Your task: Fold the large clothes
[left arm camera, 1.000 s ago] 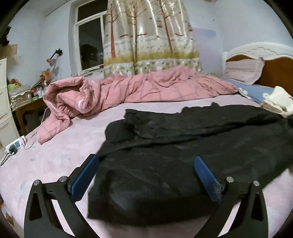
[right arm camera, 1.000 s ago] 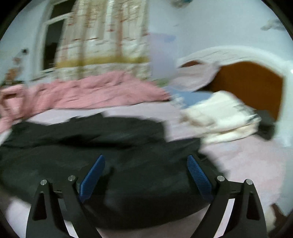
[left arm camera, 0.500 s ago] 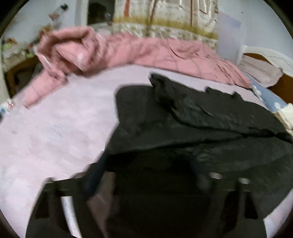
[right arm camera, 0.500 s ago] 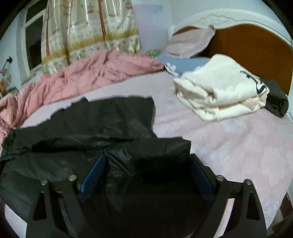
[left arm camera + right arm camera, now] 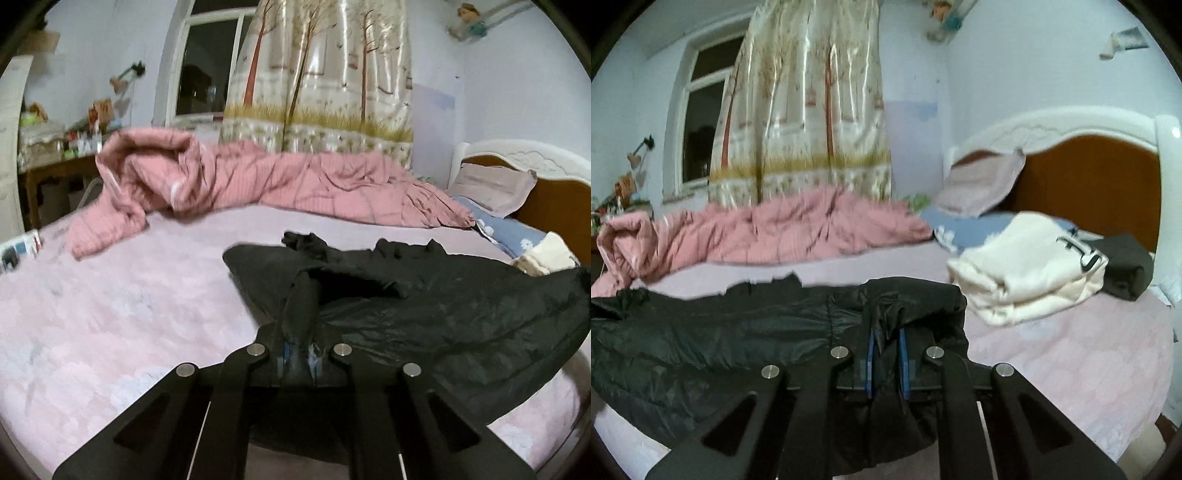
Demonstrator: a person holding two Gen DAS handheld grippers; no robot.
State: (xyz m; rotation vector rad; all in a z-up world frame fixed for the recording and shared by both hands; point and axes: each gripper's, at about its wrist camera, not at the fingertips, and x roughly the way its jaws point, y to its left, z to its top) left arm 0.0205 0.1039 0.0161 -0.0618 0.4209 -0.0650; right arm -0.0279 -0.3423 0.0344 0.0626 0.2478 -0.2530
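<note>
Crosswise, black jacket [image 5: 720, 332] stretches left-right along the bed's [image 5: 1071, 362] near edge.

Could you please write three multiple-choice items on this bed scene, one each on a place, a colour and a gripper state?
1. Where does the folded cream garment lie?
A. on the bed near the headboard
B. on the window sill
C. on the floor

2. What colour is the quilt bunched along the bed's far side?
A. green
B. pink
C. white

3. How does the left gripper stand?
A. wide open above the bed
B. shut on the black jacket
C. shut on the quilt

Key: 1 A, it rests by the headboard; 2 B, it is plainly pink; 3 B, black jacket fabric is pinched between its pads.
</note>
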